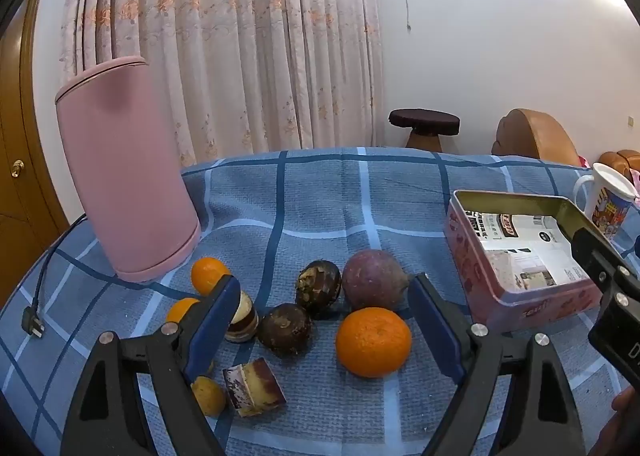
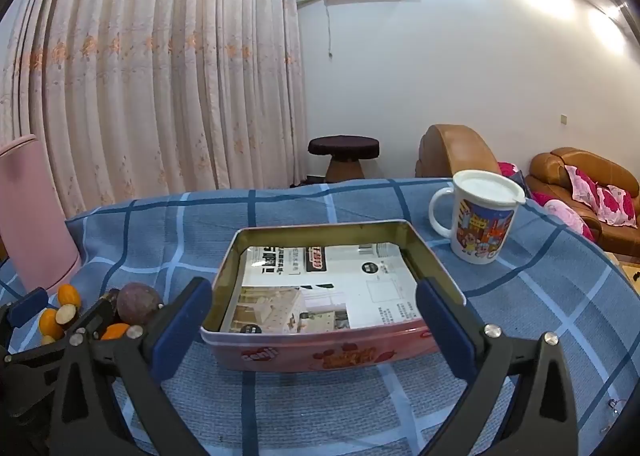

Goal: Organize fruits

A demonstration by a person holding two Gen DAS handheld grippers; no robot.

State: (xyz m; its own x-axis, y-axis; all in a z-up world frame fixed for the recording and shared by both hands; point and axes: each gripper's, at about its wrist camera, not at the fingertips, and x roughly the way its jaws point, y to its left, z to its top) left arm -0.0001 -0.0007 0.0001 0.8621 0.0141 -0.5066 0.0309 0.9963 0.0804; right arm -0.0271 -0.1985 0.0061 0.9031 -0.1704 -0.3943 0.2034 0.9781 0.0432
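While the fruits (image 1: 320,320) were left loose on the blue checked cloth (image 1: 312,200), left of the pink tin (image 2: 320,352), the left gripper (image 1: 324,320) and right gripper (image 2: 316,328) were held wide apart, nothing being pinched.

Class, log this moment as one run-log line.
left gripper: open over fruit | right gripper: open at tin | tin: no fruit | large orange: on cloth

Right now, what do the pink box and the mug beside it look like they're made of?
Pink box: probably thin printed tin; its bare inner walls gleam dull gold with a rolled rim. Mug: looks like glossy ceramic or plastic, printed with cartoons, under a matte white, likely plastic lid.
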